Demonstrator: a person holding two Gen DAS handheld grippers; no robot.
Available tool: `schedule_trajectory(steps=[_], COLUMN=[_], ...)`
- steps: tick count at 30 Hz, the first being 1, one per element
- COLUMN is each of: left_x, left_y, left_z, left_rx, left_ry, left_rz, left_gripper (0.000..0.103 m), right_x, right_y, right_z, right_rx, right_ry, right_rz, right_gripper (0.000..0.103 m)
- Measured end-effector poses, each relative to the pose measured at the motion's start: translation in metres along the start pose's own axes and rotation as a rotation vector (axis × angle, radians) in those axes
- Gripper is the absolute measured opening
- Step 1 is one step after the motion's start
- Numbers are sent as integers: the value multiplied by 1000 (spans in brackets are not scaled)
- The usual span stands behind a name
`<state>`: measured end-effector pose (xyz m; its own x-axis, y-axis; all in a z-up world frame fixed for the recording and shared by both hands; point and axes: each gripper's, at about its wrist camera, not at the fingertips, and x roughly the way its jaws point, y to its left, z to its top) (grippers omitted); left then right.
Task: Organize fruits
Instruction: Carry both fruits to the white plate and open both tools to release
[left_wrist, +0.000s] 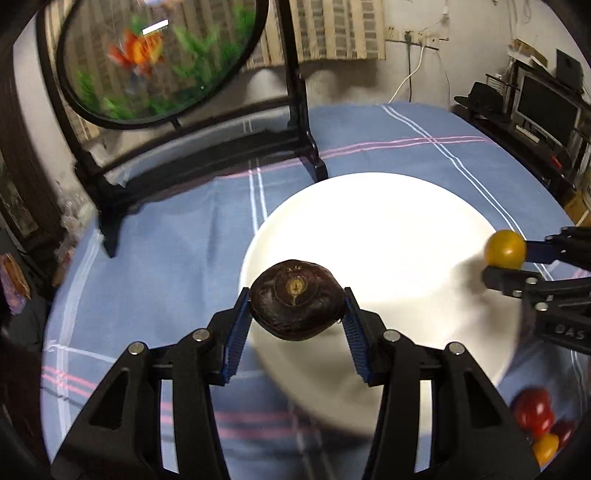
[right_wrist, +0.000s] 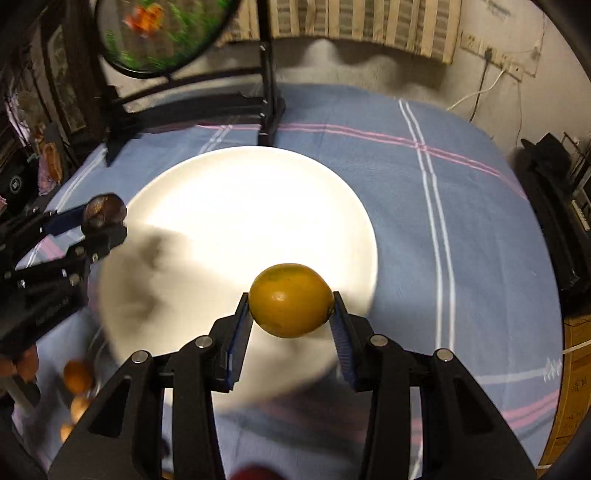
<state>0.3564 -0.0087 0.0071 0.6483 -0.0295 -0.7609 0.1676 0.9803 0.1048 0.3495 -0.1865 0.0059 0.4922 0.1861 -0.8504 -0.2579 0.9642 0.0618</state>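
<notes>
My left gripper (left_wrist: 295, 308) is shut on a dark brown, wrinkled round fruit (left_wrist: 295, 299), held above the near left edge of a big white plate (left_wrist: 388, 229). My right gripper (right_wrist: 291, 306) is shut on a yellow-orange fruit (right_wrist: 291, 299) over the plate's (right_wrist: 240, 199) near right part. Each view catches the other gripper: the right gripper (left_wrist: 504, 260) with its yellow fruit (left_wrist: 505, 249) at the right edge, the left gripper (right_wrist: 105, 225) with its dark fruit (right_wrist: 105, 210) at the left. The plate looks bare.
A blue cloth (left_wrist: 388, 147) with pink and white stripes covers the table. A black stand with a round painted panel (left_wrist: 159, 59) rises behind the plate. Red and yellow small fruits (left_wrist: 535, 417) lie near the plate; orange ones (right_wrist: 77, 376) show at lower left. Dark furniture (left_wrist: 535, 107) stands far right.
</notes>
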Motion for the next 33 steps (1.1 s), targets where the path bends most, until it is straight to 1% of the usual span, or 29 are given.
schedule_trajectory(steps=[3, 7, 8, 9, 10, 11, 12, 14, 17, 19, 22, 24, 28, 31, 33], left_x=[19, 40, 43, 44, 42, 37, 33, 24, 6, -10, -38, -55, -94, -117, -126], left_y=[4, 15, 16, 16, 15, 15, 15, 15, 15, 15, 13, 12, 11, 8, 8], left_z=[7, 17, 19, 20, 21, 21, 21, 20, 13, 5, -13, -27, -66, -100, -117], left_rx=[-30, -91, -99, -103, -103, -102, -102, -110, -113, -109, -91, -80, -50, -24, -26], left_ry=[13, 29, 27, 20, 3, -17, -34, -46, -55, -59, -79, -90, -112, -108, -103], left_rz=[-6, -27, -31, -36, -23, -15, -25, -49, -66, -75, -104, -116, -152, -158, -157], left_gripper=[49, 50, 55, 62, 73, 76, 77, 80, 81, 85, 88, 89, 91, 91, 91], right_x=[20, 40, 42, 42, 39, 34, 28, 14, -7, -24, -46, -65, -102, -119, -127], right_y=[-3, -7, -8, -11, -13, -15, -17, -22, -27, -27, -25, -23, -17, -15, -10], right_z=[18, 30, 31, 33, 32, 33, 33, 30, 19, 6, -18, -41, -97, -134, -158], right_rx=[15, 56, 64, 80, 96, 112, 125, 142, 160, 153, 127, 108, 104, 114, 115], right_ry=[-8, 7, 14, 13, -2, -28, -52, -82, -92, -92, -109, -129, -177, -180, -178], right_rz=[5, 29, 28, 22, 10, 10, 17, 23, 56, 60, 57, 63, 84, 101, 97], right_gripper=[42, 43, 45, 51, 54, 57, 64, 64, 64, 64, 64, 64, 64, 65, 65])
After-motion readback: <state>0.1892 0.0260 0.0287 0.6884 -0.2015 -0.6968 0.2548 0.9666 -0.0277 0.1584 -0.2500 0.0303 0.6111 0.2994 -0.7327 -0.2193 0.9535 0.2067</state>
